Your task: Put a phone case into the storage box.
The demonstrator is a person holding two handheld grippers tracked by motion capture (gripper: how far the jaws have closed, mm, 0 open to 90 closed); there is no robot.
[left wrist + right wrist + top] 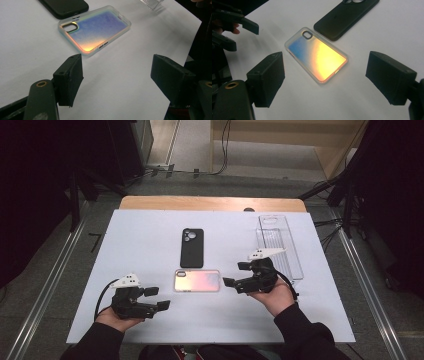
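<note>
Tabletop: a white rectangular tabletop (150, 235) carries everything.
Clear tray: a long transparent plastic tray (280, 245) lies at the far right, just behind the right tongs.
Black case: a matte black phone case (192, 247) lies lengthwise away from the person, its near end just beside the iridescent case.
Iridescent case: a translucent rainbow-sheen phone case (197, 280) lies flat at the tabletop's middle, long axis running left to right, camera cutout at its left end.
Left tongs: the left tongs (159, 298) rest near left, jaws apart, nothing between them.
Right tongs: the right tongs (234, 275) point at the case's right end, jaws apart, empty; nothing stands between.
</note>
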